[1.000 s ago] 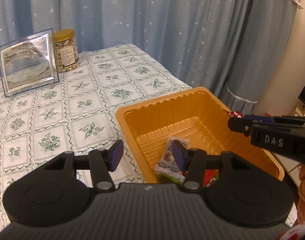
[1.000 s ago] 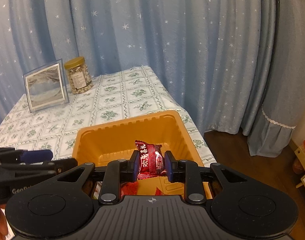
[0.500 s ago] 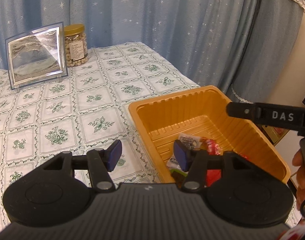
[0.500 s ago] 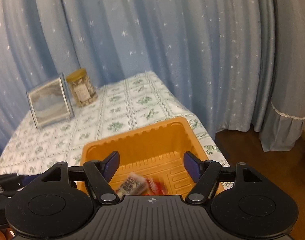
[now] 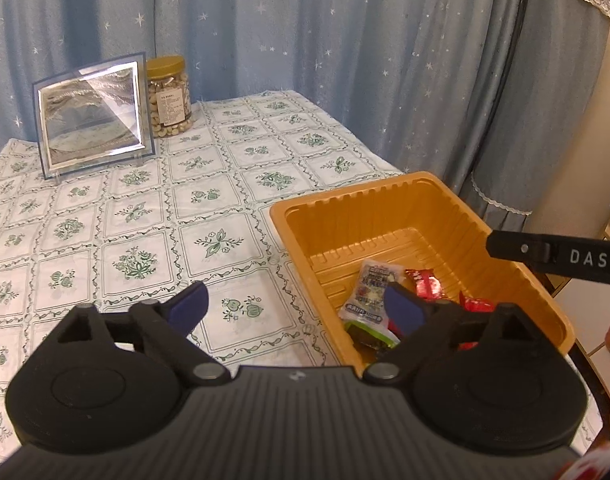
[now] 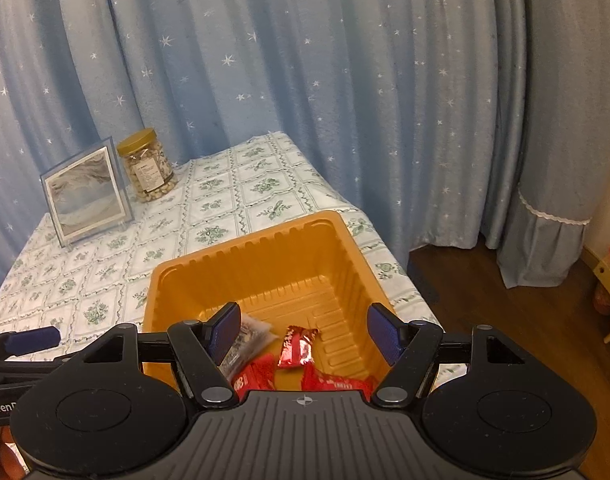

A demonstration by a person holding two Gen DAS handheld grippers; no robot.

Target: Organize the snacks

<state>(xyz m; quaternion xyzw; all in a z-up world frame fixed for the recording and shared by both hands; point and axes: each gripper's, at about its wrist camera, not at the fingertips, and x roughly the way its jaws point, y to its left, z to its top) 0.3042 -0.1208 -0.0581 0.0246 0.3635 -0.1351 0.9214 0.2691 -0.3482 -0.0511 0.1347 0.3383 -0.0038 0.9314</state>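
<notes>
Red snack packet (image 6: 297, 346) in orange tray (image 6: 261, 248), below the right gripper (image 6: 303, 334)'s parted jaws

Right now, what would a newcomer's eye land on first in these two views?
The orange tray at the table's near corner, with red snack packets and a pale one on its floor. Behind, a framed picture stands beside a jar of nuts against the starry blue curtain.

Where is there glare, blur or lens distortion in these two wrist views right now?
Left wrist view: glare on the picture frame, curtain folds bowed by the fisheye, dark corners, snacks in the orange tray sharp. Right wrist view: warm, dimmer light, stronger bowing at the edges, red wrapper shiny, no motion blur.
</notes>
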